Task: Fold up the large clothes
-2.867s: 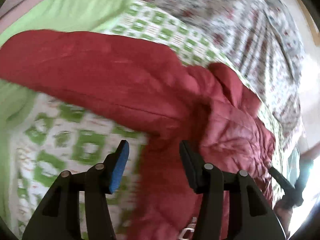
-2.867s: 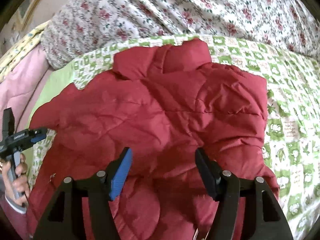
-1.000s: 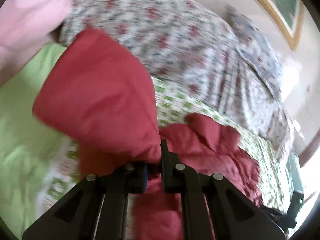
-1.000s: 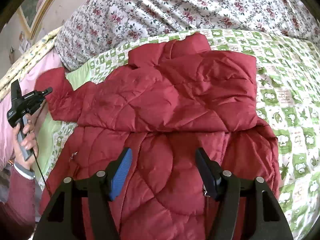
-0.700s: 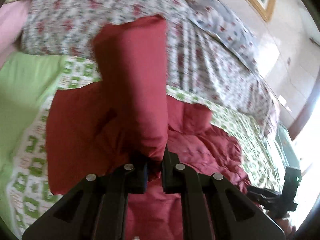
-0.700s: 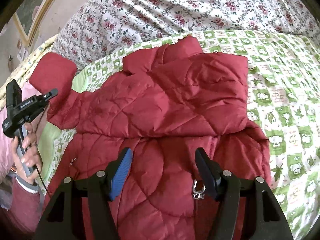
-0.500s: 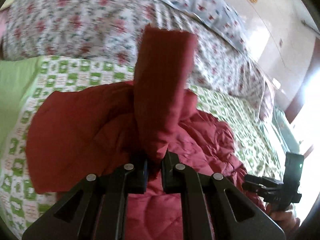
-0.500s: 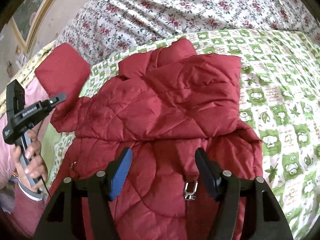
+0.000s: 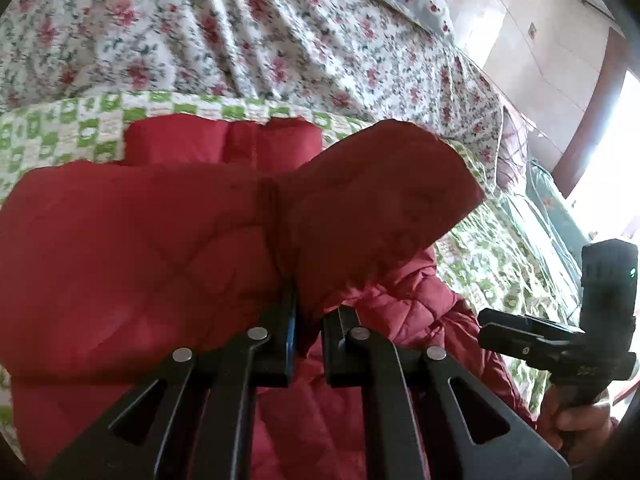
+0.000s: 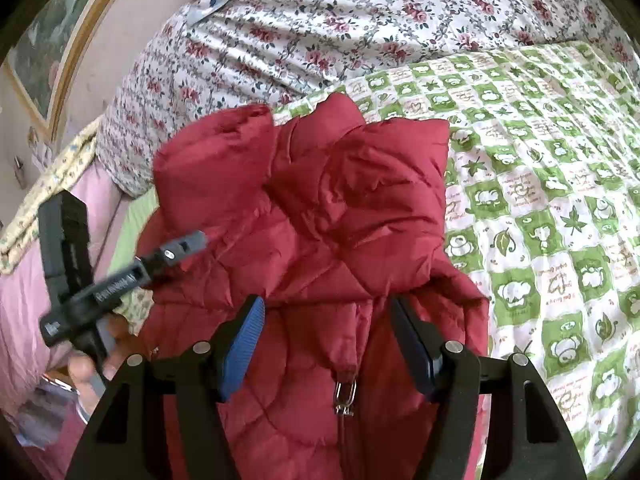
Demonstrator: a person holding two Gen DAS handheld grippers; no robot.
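Left gripper (image 9: 308,320) clamped on the sleeve (image 9: 384,196) of the red jacket (image 10: 320,240), holding it lifted over the jacket's body. Right gripper (image 10: 326,340) has its fingers wide apart with nothing between them, hovering over the front near the zipper pull (image 10: 345,394). Jacket lies on the green-checked quilt (image 10: 540,200) — beyond it, the floral bedding (image 10: 360,12).
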